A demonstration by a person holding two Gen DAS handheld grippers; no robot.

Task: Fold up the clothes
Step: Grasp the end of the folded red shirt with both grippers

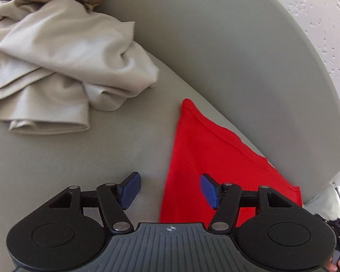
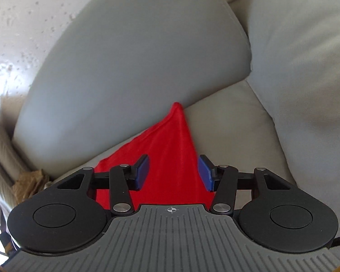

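Red garment (image 1: pixel 215 158) flat on the grey couch (image 1: pixel 204 45), left gripper (image 1: pixel 170 190) spread empty over its edge, right gripper (image 2: pixel 173 173) spread above its corner, beige clothes (image 1: pixel 56 68) beyond left fingers

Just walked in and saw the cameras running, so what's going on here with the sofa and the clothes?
A person is folding clothes on a grey sofa with two handheld grippers. The left gripper and right gripper are both open and hold nothing. Each points down at a bright red cloth garment lying flat on the seat against the cushion. A crumpled beige garment sits farther along the seat, not yet folded.
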